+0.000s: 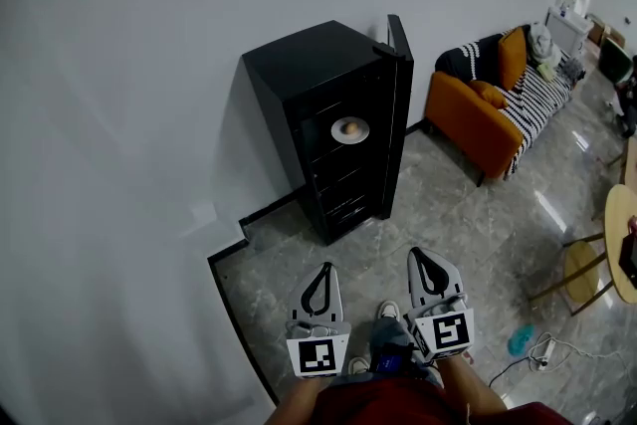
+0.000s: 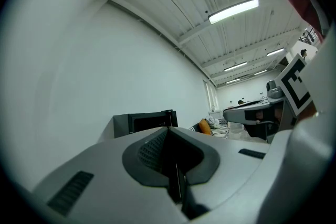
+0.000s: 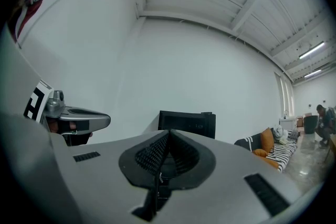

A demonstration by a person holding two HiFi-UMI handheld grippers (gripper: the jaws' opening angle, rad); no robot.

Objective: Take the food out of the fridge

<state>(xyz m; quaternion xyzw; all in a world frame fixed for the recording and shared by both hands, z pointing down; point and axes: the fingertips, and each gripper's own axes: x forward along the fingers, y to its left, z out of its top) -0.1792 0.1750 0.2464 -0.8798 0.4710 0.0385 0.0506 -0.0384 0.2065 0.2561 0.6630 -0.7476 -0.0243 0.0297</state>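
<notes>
A small black fridge (image 1: 328, 114) stands against the white wall with its door (image 1: 399, 114) swung open to the right. On an upper shelf sits a white plate (image 1: 350, 130) holding a brownish piece of food (image 1: 349, 126). My left gripper (image 1: 324, 270) and right gripper (image 1: 420, 256) are held low near my body, well short of the fridge, both shut with nothing between the jaws. The fridge (image 2: 144, 121) shows far off in the left gripper view, and the fridge (image 3: 186, 123) also appears beyond the jaws in the right gripper view.
An orange sofa (image 1: 483, 119) with a striped blanket (image 1: 537, 90) stands right of the fridge. A round table (image 1: 619, 239) and chair (image 1: 577, 274) are at the right edge. A cable and a teal object (image 1: 522, 341) lie on the grey tiled floor.
</notes>
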